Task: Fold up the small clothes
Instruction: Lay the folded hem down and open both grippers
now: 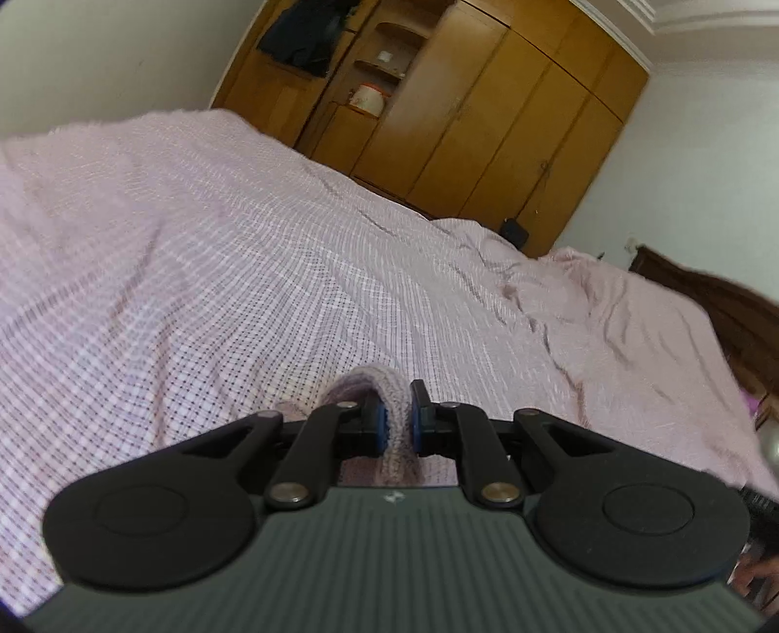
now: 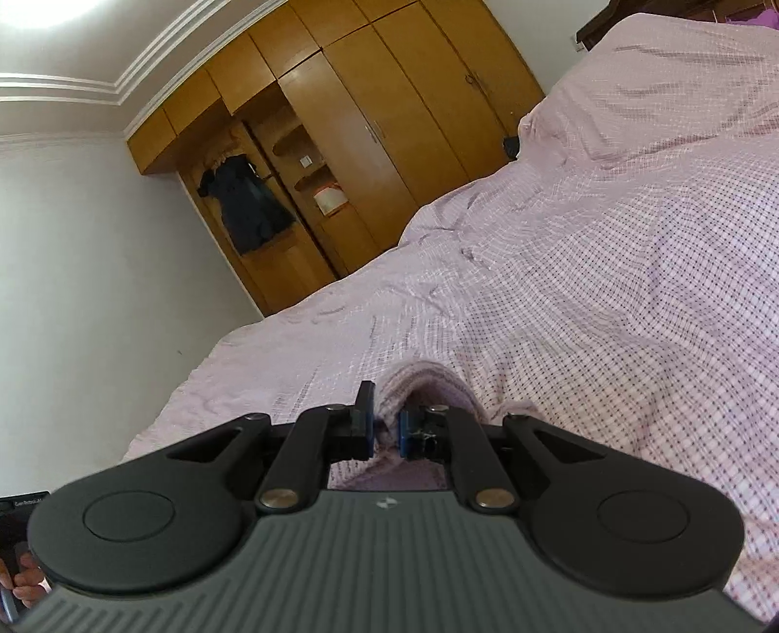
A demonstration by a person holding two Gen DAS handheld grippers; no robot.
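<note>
Both the left gripper (image 1: 398, 422) and right gripper (image 2: 386, 428) are clamped on the lilac knit (image 1: 389, 389), which hangs between them, above the near bed (image 1: 219, 243).

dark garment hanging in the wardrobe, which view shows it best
The right wrist view: the dark garment hangs in full, unclipped, in the open wardrobe bay. The left wrist view shows it only partly, cut off by the top edge.
</note>
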